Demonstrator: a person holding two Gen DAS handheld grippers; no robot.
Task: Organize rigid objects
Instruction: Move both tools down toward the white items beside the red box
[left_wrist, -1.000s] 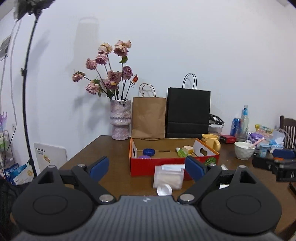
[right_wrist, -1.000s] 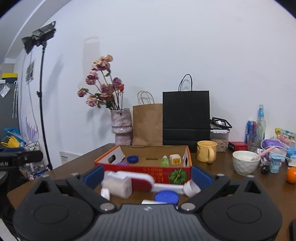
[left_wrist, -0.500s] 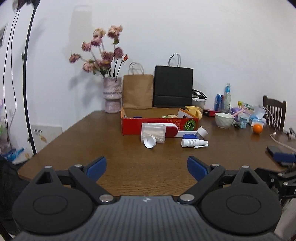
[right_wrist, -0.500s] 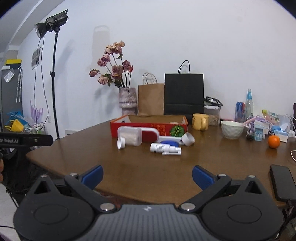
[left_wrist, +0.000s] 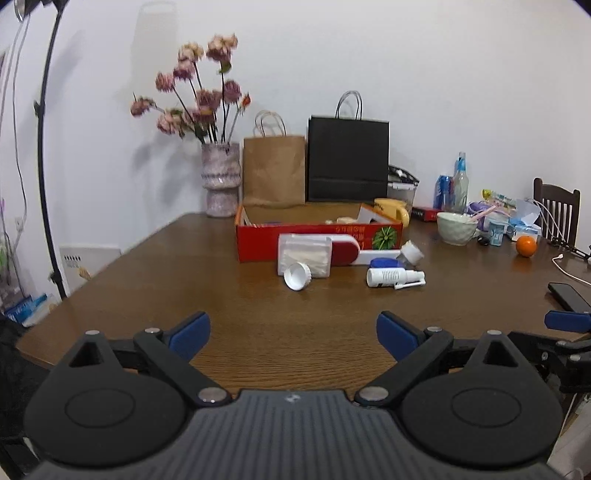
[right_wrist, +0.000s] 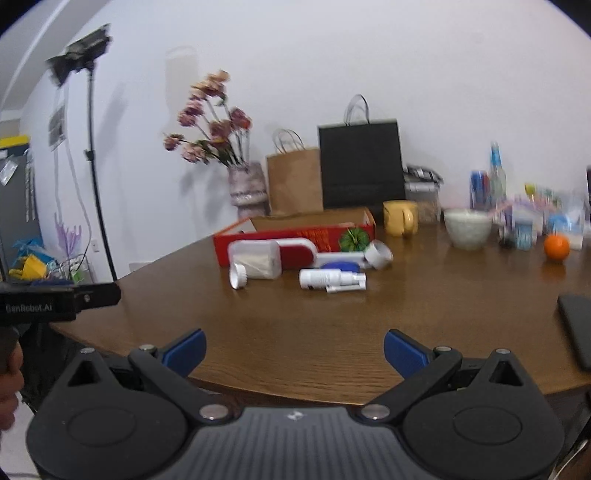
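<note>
Left gripper: bottom centre of its frame, jaws spread wide, nothing between the blue pads, hanging over the near edge of the wooden table.

Right gripper: same posture at the bottom of its own frame, jaws wide apart, empty, at the table's near edge. Its blue tip also shows at the right edge of the left wrist view.

Task items sit mid-frame, well apart from both tools:
- red cardboard box, open top, centre of frame; a few small items inside, too hidden to identify
- clear plastic container just in front of the box, touching or nearly touching its front wall
- white screw cap lying tilted against the container's front lower edge
- red-and-white flat case behind and right of the container, along the box front
- white spray bottle on its side, right of the cap, nozzle pointing right
- blue lid flat between the spray bottle and the case
- white ring-shaped cap on its edge at the right end of the cluster

Rest of the scene: vase with dried flowers, brown paper bag and black paper bag against the wall behind the box. Yellow mug, white bowl and orange to the right. Dark phone at the right edge. Right wrist view is motion-blurred.
</note>
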